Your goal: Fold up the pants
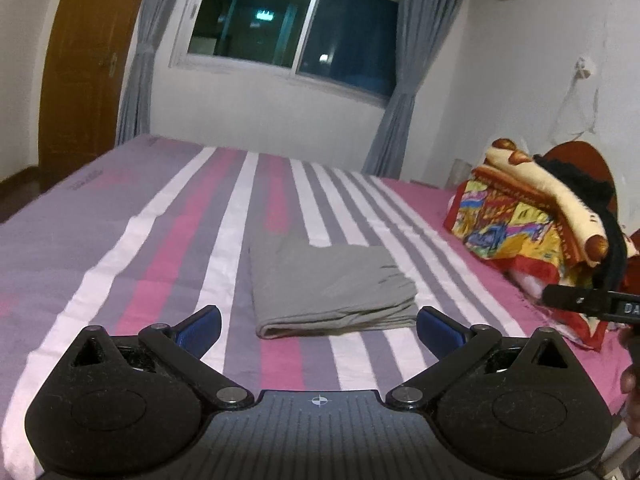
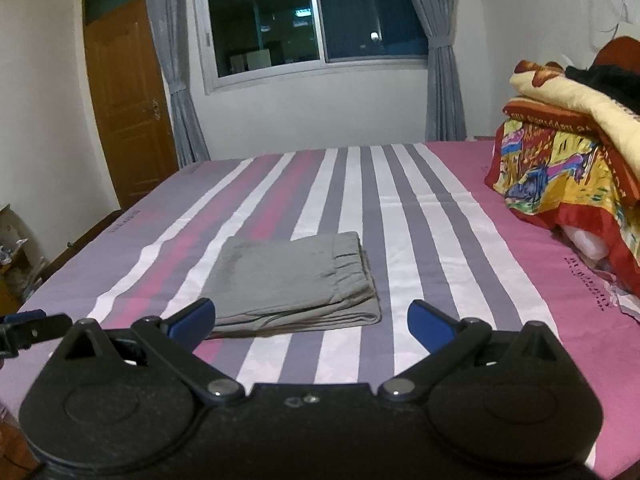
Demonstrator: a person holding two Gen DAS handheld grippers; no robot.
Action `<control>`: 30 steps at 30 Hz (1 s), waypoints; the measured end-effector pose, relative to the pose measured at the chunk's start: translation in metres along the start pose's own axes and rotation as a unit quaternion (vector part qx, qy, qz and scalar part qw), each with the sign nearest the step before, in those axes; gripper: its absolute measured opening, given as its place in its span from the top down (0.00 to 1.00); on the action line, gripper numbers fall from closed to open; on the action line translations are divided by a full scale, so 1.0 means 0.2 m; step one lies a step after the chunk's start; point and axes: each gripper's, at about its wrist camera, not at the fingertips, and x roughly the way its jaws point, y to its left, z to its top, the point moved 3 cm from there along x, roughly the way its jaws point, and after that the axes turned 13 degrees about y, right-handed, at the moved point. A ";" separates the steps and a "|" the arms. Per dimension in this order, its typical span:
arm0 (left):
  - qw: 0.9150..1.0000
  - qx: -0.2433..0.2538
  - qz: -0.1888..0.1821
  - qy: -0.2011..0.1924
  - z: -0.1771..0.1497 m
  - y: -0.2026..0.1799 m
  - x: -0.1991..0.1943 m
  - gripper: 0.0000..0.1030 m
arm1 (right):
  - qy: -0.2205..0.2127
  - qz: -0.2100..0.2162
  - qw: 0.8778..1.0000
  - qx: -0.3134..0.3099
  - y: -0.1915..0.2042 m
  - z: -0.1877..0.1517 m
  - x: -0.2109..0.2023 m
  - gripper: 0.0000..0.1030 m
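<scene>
Gray pants folded flat on striped bed; left tool and right tool both wide open, holding nothing.

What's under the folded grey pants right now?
The folded grey pants lie directly on the striped bedsheet. Whatever sits beneath or between their layers is covered.

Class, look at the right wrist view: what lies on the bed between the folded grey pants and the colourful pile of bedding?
Nothing but bare striped sheet lies between the grey pants and the bedding pile; the right wrist view shows that stretch most plainly.
</scene>
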 end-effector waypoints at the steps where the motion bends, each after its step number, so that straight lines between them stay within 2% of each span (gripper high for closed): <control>1: 1.000 0.004 0.002 -0.005 -0.01 -0.02 -0.04 0.00 | -0.004 0.000 1.000 -0.003 0.02 -0.01 -0.03 0.00; 7: 1.000 0.007 -0.009 -0.028 -0.07 -0.10 -0.27 0.00 | -0.027 0.000 0.999 -0.020 0.12 -0.06 -0.21 0.00; 16: 0.998 0.027 -0.014 -0.048 -0.18 -0.22 -0.51 0.00 | -0.050 0.004 0.998 -0.045 0.23 -0.17 -0.42 0.00; 30: 0.995 0.050 -0.017 -0.088 -0.35 -0.38 -0.85 0.00 | -0.069 -0.004 0.997 -0.030 0.20 -0.37 -0.69 0.00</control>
